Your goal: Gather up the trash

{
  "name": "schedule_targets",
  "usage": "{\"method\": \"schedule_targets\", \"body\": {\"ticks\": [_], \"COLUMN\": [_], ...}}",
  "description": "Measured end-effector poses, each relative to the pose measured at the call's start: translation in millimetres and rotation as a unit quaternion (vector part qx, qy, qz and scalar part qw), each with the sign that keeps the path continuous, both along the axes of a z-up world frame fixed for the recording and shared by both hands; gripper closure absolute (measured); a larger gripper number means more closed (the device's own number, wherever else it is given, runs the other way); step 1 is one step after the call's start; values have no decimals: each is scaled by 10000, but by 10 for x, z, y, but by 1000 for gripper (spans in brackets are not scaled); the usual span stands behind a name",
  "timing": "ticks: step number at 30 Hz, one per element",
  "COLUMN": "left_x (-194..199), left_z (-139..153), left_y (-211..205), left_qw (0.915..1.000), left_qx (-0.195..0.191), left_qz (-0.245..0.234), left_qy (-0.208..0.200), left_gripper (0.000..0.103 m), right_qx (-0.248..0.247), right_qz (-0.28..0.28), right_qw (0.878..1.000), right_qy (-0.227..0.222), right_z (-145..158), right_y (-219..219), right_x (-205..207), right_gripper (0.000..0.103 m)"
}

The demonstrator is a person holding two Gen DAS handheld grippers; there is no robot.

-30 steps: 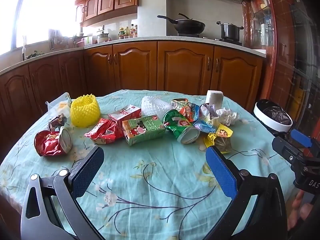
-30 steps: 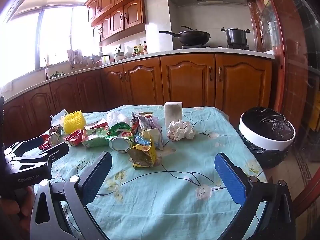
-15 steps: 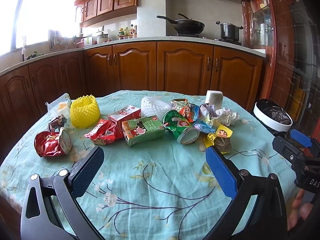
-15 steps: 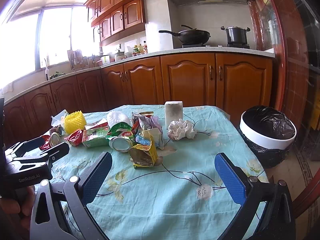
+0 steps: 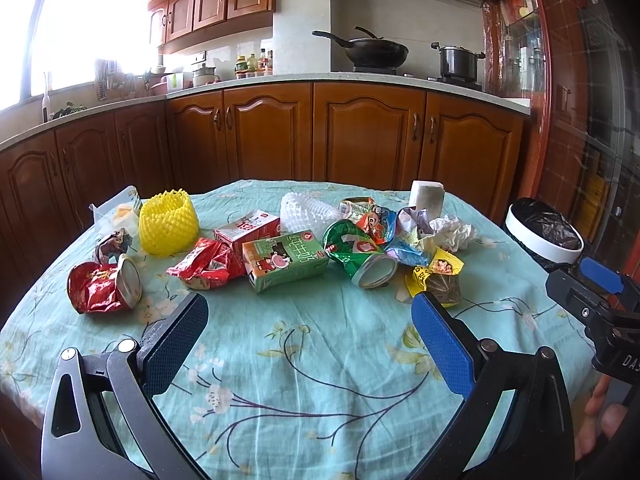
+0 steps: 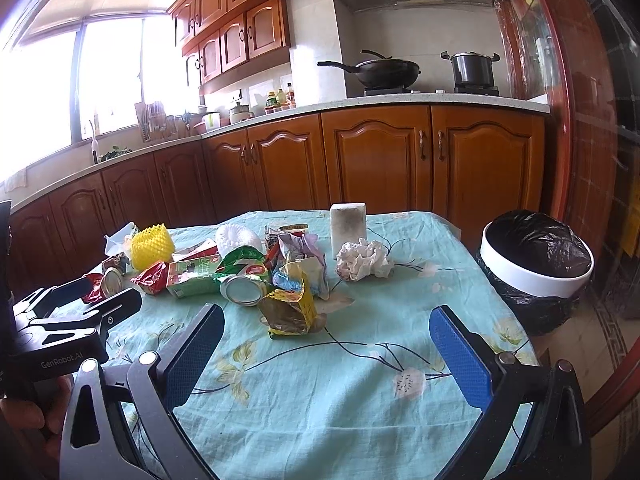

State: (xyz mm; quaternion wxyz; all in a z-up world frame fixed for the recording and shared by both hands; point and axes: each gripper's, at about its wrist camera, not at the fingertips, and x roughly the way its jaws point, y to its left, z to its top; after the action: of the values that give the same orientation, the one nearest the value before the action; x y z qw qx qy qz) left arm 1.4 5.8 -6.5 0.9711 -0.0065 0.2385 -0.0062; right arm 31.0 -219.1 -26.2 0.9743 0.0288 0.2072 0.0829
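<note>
Left claw (image 5: 306, 344) gaping, level above tablecloth (image 5: 320, 360), right claw (image 6: 326, 350) likewise, both empty

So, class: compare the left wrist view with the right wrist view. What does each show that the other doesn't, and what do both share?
Only the left wrist view shows the right hand-held gripper at its edge. Only the right wrist view shows the patterned floor by the black-lined white bin and the left hand-held gripper. Both share the yellow foam net, green milk carton, crumpled white tissue and floral teal tablecloth.
</note>
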Motion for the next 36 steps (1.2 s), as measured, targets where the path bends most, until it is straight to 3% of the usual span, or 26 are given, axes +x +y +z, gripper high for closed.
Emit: {"method": "schedule_targets", "body": {"ticks": [36], "left_x": [137], "left_z": [-41], "left_y": [43], "left_qw": [9995], "left_qx": [-144], "left_qz": [-126], "left_qy": [264], "left_gripper": [0], "right_qx": [220], "right_qz": [118], "right_qw": [9995], "right_qy": [216], "right_z": [-23], "right_y": [-42], "right_x": [124], "right_gripper": [0]}}
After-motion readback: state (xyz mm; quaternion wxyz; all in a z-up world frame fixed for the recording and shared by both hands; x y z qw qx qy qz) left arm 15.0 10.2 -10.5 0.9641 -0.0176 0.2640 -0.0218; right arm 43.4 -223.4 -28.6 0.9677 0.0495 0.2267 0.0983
